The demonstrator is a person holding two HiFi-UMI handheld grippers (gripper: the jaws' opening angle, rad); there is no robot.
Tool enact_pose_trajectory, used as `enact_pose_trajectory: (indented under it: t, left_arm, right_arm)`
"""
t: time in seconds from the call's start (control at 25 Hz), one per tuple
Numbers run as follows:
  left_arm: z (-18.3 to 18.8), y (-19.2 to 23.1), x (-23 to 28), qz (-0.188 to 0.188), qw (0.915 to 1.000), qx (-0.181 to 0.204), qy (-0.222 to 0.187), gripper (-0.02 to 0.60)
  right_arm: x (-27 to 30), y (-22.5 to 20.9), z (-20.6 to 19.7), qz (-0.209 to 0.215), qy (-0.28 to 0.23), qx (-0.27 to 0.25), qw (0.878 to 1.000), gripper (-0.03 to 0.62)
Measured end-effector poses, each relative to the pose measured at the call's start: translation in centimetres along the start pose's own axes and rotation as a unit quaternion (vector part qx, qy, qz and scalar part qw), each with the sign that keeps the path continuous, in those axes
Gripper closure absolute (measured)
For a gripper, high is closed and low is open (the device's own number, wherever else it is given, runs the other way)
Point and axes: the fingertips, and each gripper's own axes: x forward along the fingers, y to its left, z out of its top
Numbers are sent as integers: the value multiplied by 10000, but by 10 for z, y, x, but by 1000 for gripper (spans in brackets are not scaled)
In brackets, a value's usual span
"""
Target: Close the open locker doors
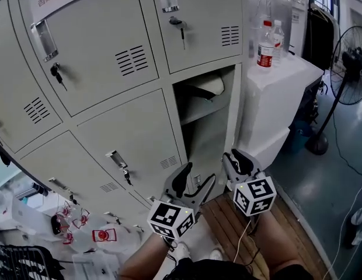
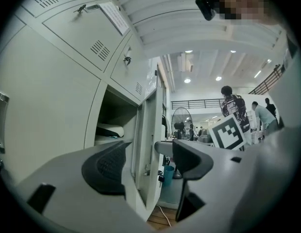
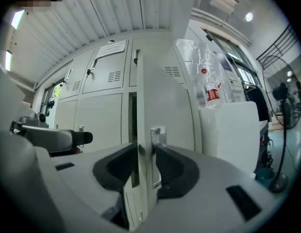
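One grey locker compartment (image 1: 205,118) stands open, with a white bundle on its upper shelf. Its door (image 1: 237,107) swings out toward me, edge-on. My right gripper (image 1: 236,159) is at the door's lower edge. In the right gripper view the door (image 3: 162,96) runs straight between the jaws, just below its chrome handle (image 3: 158,132), and both pads lie against its faces, so my right gripper (image 3: 146,152) is shut on it. My left gripper (image 1: 198,177) hangs open just left of the door, below the opening. Nothing sits between the jaws of my left gripper (image 2: 150,152). The door's edge (image 2: 151,130) stands beyond them.
The other locker doors (image 1: 105,45) are shut, some with keys in the locks. A white cabinet (image 1: 286,83) carrying water bottles (image 1: 264,45) stands right of the lockers. A floor fan (image 1: 349,69) is farther right. Bags (image 1: 82,232) lie at lower left. Wooden boards (image 1: 228,220) lie underfoot.
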Motion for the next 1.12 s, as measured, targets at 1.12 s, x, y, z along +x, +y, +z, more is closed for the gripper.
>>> enact_pose_trajectory:
  t: [1.12]
  left_arm:
    - [11,117,-62,878,9961,69,8,278]
  right_arm:
    - [135,68,10,693,-15,181,9974,485]
